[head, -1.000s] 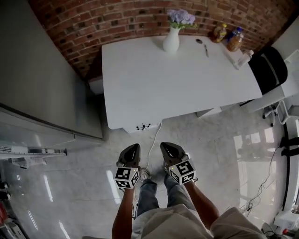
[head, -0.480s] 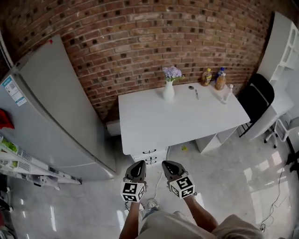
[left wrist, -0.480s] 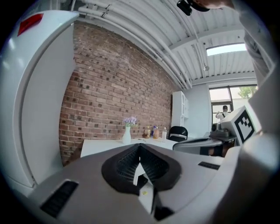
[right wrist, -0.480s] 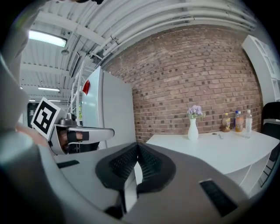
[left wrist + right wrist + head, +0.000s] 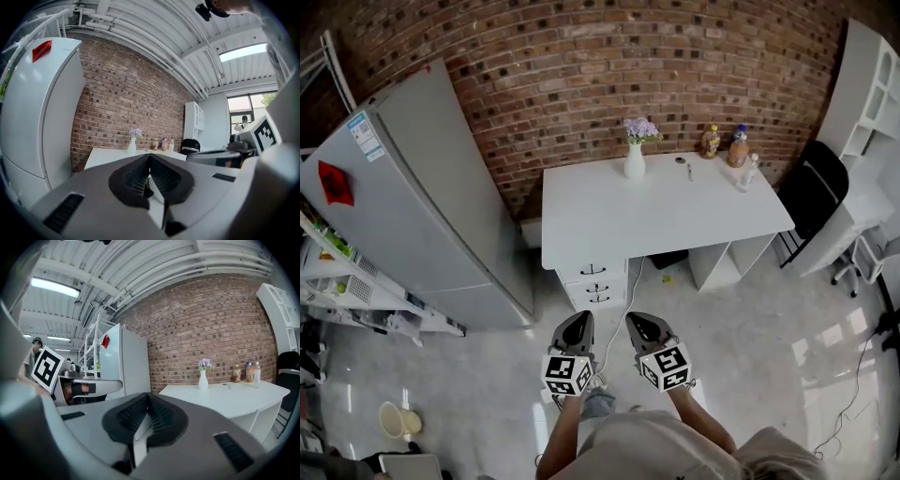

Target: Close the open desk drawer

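Note:
The white desk (image 5: 666, 211) stands against the brick wall, a good way ahead of me. Under its left end is a white drawer stack (image 5: 594, 284) with three dark handles; from here I cannot tell which drawer stands out. My left gripper (image 5: 576, 328) and right gripper (image 5: 637, 324) hover side by side over the floor, short of the desk and pointing at it. Both are shut with nothing between the jaws. In the left gripper view the shut left gripper (image 5: 149, 158) points at the desk (image 5: 110, 155). The right gripper view shows the shut right gripper (image 5: 147, 398) and the desk (image 5: 229, 397).
A tall grey fridge (image 5: 427, 202) stands left of the desk, a metal rack (image 5: 347, 281) beyond it. On the desk are a vase of flowers (image 5: 635, 159) and bottles (image 5: 724, 143). A black chair (image 5: 816, 192) and white shelving (image 5: 872, 89) are at the right. A cable (image 5: 623, 305) trails on the floor.
Both grippers have risen together, still shut. The view has lifted and pulled back from the desk, so the drawer stack, the fridge and the brick wall now show.

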The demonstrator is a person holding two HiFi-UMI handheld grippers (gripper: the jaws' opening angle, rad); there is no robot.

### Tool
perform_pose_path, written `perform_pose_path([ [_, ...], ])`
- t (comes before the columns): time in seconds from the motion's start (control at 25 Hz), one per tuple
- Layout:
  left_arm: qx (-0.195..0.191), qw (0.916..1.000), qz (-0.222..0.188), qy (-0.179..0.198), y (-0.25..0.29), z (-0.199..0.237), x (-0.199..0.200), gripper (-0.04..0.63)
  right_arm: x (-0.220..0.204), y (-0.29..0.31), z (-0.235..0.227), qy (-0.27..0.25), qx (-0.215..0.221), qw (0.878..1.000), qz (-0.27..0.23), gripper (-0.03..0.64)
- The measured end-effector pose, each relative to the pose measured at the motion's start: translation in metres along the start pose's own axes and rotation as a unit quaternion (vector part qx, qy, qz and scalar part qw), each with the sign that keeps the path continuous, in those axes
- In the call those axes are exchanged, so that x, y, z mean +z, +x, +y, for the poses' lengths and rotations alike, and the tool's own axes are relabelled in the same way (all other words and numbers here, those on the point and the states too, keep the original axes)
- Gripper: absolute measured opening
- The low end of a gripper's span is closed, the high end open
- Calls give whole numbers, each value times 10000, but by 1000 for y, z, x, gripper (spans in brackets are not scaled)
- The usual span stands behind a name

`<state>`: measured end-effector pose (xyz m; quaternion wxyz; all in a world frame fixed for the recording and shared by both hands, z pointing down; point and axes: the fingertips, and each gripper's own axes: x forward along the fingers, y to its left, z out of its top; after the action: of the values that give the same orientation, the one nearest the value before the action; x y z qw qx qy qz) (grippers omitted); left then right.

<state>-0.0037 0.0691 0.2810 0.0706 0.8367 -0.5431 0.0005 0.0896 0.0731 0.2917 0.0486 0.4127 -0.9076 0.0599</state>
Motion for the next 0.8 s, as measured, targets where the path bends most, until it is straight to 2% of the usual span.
perform_pose_path([
  [0.24,59,9998,159,98,-41,-38,-24,12,-28,-55,18,172,9,9998,108,17],
  [0.8,137,9998,19,169,-69,-74,-25,12,-23,-89,32,6,129,9999,24,17],
])
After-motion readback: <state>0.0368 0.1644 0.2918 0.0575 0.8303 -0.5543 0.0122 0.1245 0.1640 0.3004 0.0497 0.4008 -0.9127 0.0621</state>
